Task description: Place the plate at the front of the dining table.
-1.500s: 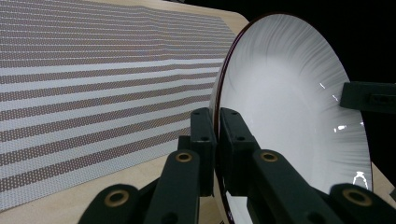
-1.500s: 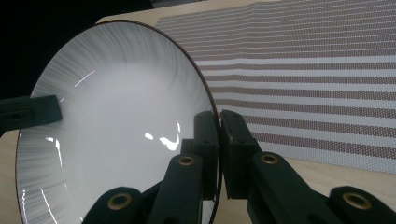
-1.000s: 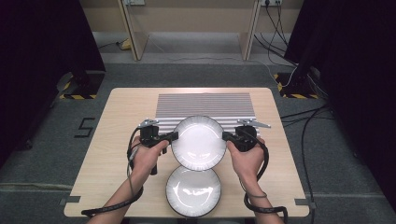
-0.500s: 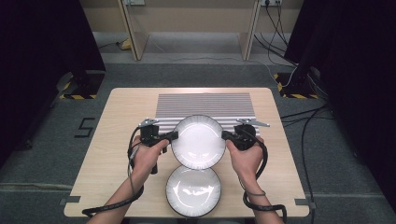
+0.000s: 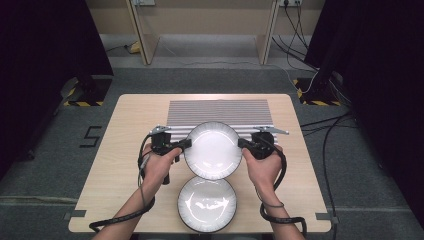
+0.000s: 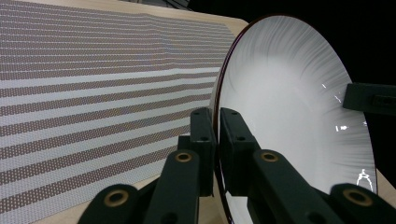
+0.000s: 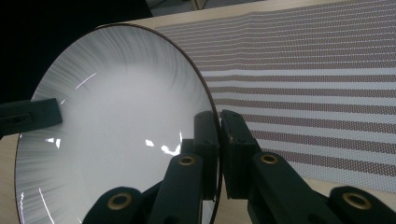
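A white plate (image 5: 213, 149) with a dark rim hangs above the table, held level between both hands. My left gripper (image 5: 187, 144) is shut on its left rim, and my right gripper (image 5: 241, 143) is shut on its right rim. In the left gripper view the plate (image 6: 289, 121) stands edge-on between my black jaws, with the other gripper's jaw on its far rim. The right gripper view shows the plate (image 7: 121, 121) the same way, its rim pinched between the pads. A second white plate (image 5: 207, 203) lies flat on the table near the front edge, just below the held one.
A striped grey-and-white mat (image 5: 220, 112) covers the back middle of the wooden table (image 5: 130, 130). Cables trail from both grippers over the front edge. Black curtains, floor cables and table legs stand beyond the far edge.
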Available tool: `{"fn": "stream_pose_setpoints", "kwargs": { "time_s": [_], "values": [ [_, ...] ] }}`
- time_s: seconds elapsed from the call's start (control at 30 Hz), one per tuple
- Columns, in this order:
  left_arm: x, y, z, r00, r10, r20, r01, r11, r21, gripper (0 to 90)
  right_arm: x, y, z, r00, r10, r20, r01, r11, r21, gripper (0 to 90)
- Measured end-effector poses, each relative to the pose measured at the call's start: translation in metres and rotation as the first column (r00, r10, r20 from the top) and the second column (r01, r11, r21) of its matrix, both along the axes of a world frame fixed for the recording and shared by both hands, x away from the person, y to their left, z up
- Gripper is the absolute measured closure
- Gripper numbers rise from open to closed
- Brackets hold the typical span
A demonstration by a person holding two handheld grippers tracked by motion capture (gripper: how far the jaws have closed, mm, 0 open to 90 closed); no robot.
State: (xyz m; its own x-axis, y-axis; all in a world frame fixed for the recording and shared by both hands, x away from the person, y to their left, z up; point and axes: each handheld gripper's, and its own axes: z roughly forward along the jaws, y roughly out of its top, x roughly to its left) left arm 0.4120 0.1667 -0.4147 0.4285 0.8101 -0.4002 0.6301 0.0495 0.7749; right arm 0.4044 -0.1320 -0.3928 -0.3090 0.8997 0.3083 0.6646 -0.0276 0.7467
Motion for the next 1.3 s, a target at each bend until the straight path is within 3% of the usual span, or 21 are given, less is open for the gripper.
{"fn": "stream_pose_setpoints", "kwargs": {
  "time_s": [1.3],
  "values": [
    [0.011, -0.002, 0.001, 0.9998, 0.019, 0.001, -0.019, 0.9998, -0.007, 84.1, 0.012, 0.001, 0.005, 0.9999, -0.013, 0.010, 0.013, 0.9999, -0.004, 85.9]
  ]
}}
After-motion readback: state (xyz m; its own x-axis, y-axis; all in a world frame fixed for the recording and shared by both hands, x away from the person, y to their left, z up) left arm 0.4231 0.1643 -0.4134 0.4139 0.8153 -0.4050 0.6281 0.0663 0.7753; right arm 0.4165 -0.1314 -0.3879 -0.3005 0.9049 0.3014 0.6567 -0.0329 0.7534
